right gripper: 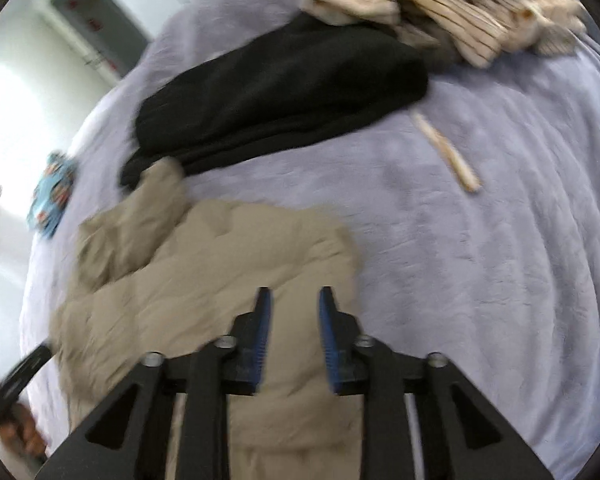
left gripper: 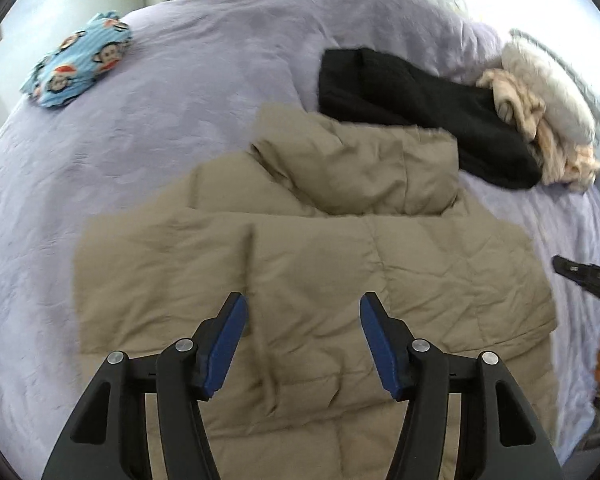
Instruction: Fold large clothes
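Note:
A tan quilted jacket (left gripper: 320,248) lies spread on the lilac bed cover (left gripper: 160,120), its hood bunched at the far end. My left gripper (left gripper: 302,298) hovers over the jacket's middle, open, with nothing between its blue pads. In the right wrist view the jacket (right gripper: 220,264) fills the lower left, blurred. My right gripper (right gripper: 295,292) hangs over the jacket's right edge with a narrow gap between the pads and no cloth pinched in it. A black finger (left gripper: 572,270) of the right gripper shows at the left wrist view's right edge.
A black garment (left gripper: 420,112) lies beyond the hood, with a cream striped garment (left gripper: 532,120) and a white pillow (left gripper: 548,84) to its right. A blue monkey-print cloth (left gripper: 80,64) sits far left. A loose cream strap (right gripper: 448,152) lies on the cover (right gripper: 480,240).

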`<state>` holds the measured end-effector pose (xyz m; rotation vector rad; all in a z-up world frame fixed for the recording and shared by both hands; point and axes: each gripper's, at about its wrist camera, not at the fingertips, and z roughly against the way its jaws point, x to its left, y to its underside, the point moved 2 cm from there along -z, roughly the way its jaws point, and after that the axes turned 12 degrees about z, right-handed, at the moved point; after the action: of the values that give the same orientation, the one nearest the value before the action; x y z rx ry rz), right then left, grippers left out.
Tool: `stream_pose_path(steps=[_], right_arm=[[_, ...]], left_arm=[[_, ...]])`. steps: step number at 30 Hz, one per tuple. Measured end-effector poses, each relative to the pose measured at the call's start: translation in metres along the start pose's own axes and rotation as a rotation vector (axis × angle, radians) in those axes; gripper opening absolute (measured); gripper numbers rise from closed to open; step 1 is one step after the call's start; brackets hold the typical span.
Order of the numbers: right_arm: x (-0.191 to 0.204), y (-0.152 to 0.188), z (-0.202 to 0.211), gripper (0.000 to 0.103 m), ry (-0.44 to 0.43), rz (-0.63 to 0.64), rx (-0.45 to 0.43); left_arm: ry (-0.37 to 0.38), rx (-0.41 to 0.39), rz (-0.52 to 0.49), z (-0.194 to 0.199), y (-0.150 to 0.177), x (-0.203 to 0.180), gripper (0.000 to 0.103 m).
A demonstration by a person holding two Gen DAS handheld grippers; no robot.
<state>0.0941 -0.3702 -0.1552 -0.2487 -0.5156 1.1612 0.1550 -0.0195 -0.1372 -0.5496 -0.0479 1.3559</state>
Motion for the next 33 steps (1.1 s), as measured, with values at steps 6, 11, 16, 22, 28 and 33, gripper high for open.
stream_pose_path(steps=[6, 11, 16, 22, 28, 33], right_arm=[[0.029, 0.031, -0.016, 0.019, 0.050, 0.180, 0.112], [-0.003, 0.050, -0.044, 0.016, 0.073, 0.094, 0.142], [-0.007, 0.053, -0.051, 0.016, 0.100, 0.087, 0.130], [-0.004, 0.053, -0.037, 0.018, 0.107, 0.070, 0.127], [0.002, 0.058, -0.019, 0.020, 0.137, 0.085, 0.118], [0.006, 0.065, -0.006, 0.020, 0.132, 0.089, 0.111]], left_arm=[[-0.023, 0.081, 0.100, -0.033, 0.024, 0.029, 0.040], [-0.042, 0.056, 0.051, -0.040, 0.033, 0.025, 0.040], [-0.082, 0.039, 0.037, -0.046, 0.034, 0.018, 0.040], [-0.139, 0.011, 0.023, -0.027, 0.033, 0.013, 0.040], [-0.217, -0.002, 0.051, -0.003, 0.043, 0.033, 0.041], [-0.292, 0.037, 0.040, -0.008, 0.055, 0.047, 0.041]])
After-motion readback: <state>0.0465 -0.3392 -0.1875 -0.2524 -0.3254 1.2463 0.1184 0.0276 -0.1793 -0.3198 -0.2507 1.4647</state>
